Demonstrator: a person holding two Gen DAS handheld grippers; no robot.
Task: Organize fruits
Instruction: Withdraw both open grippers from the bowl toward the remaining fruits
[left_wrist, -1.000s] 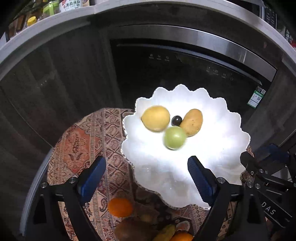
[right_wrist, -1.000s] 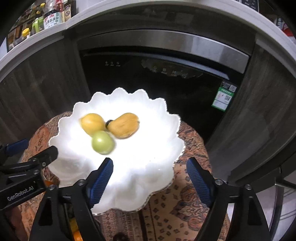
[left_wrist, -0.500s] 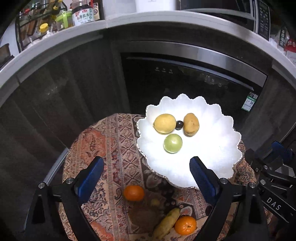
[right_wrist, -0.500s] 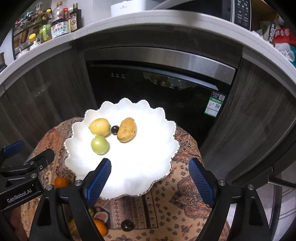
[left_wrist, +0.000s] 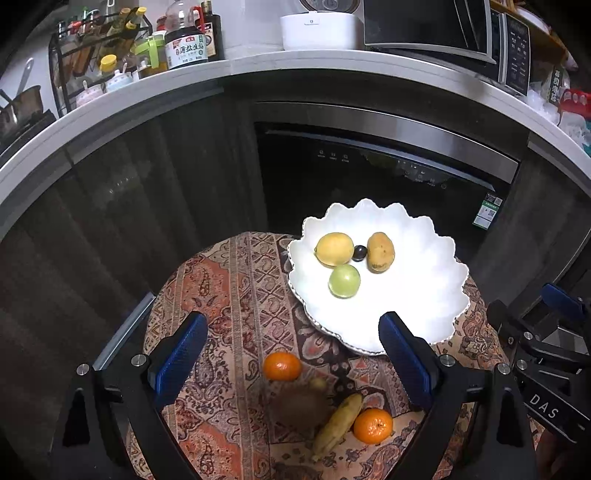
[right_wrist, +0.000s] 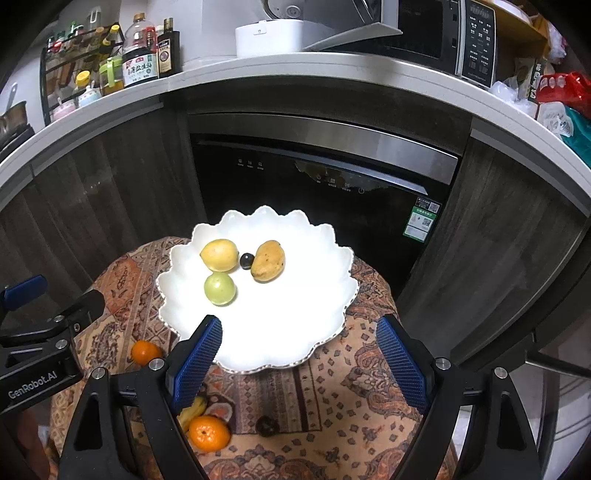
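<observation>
The left gripper (left_wrist: 288, 354) is hanging wide apart over the tabletop (left_wrist: 221, 295) and is gripping nothing. Under it, some fruits are still waiting on the patterned cloth: an orange (left_wrist: 282, 366), a brown kiwi (left_wrist: 301, 406), a banana (left_wrist: 338, 421) and a second orange (left_wrist: 373, 425). There is also a small yellowish thing just beside the kiwi, but it is too blurry to tell what it is.

Farther right, the white plate (left_wrist: 424, 295) is sitting at the back of the tabletop. Four fruits are already lying in it, close together: a yellow fruit (left_wrist: 334, 249), a little dark grape (left_wrist: 359, 252), a brownish mango (left_wrist: 380, 252) and a green fruit (left_wrist: 344, 280).

The right gripper (right_wrist: 299, 354) is also spread wide and is carrying nothing. It is hovering over the near edge of the plate. A dark little fruit (right_wrist: 267, 425) is lying on the cloth below it.

So the job looks about half done. Four fruits are in, and at least five are still out on the cloth.
</observation>
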